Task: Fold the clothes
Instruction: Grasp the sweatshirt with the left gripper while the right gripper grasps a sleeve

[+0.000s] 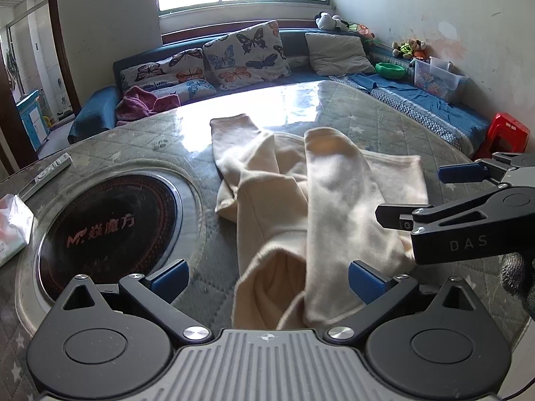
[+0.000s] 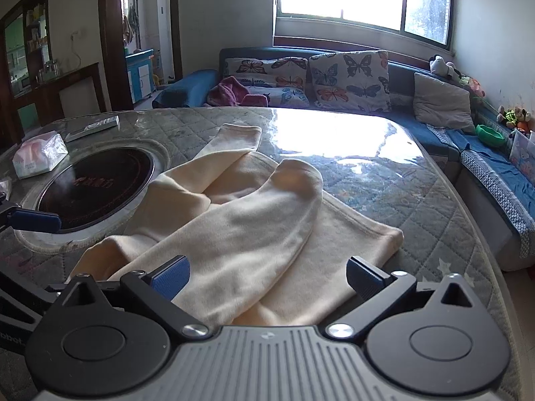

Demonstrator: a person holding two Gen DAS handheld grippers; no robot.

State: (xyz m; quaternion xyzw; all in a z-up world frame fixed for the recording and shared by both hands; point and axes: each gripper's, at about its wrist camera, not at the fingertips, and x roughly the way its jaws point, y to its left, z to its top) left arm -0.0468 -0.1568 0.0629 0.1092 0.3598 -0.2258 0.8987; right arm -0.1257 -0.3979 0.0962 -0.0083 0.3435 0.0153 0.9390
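A cream long-sleeved top [image 1: 301, 200] lies crumpled near the middle of the tabletop [image 1: 384, 117], which is covered in a grey quilted star-print cloth under a glossy clear sheet. One sleeve stretches toward the far edge, its cuff lying flat; the other is folded across the body, and a bunched part of the fabric reaches back toward the near edge.

The left gripper [image 1: 267, 277] hovers at the near edge with its blue pads spread wide, the bunched cloth rising between them, though I cannot tell whether either pad touches it. The right gripper [image 2: 267, 275] is just as wide open, low over the garment's near hem, holding nothing. From the left camera its black fingers come in from the right side, just beside the top's right edge, with a grey knitted glove [image 1: 516, 277] behind them.

Set into the tabletop toward the left is a round black induction cooktop [image 1: 107, 227]. Beyond it, near the left edge, sit a tissue pack [image 2: 38, 155] and a remote control [image 2: 93, 127].
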